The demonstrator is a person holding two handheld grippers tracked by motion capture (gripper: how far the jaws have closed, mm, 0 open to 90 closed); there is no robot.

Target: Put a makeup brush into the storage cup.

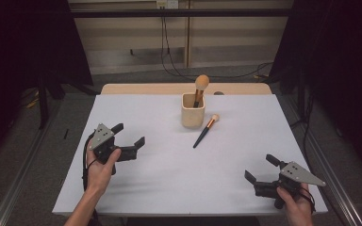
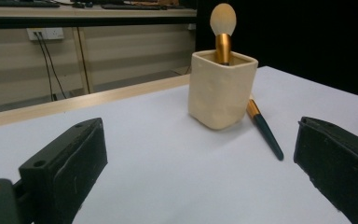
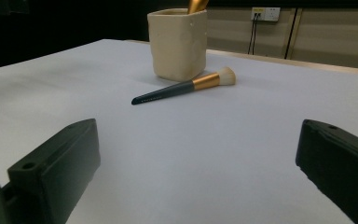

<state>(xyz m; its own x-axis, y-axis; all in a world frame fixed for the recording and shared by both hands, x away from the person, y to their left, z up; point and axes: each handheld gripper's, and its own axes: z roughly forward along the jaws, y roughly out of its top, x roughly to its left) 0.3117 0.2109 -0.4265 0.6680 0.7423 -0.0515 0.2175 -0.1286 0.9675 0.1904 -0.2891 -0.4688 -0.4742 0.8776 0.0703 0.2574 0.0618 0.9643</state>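
Our left gripper (image 1: 130,134) waits with its fingers spread wide and holding nothing. The loose brush (image 1: 206,130) lies flat on the tabletop (image 1: 160,169), just beside the cup (image 1: 193,111), its handle pointing toward us and slightly left. Our right gripper (image 1: 261,168) is equally spread and empty. We judge both grippers about equally near to the handle.

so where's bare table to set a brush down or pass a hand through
Free: the wide stretch between the left gripper and right gripper, in front of the lying brush; also the far left corner beside the cup. Crowded only at the cup, where the lying brush sits close by its right side.
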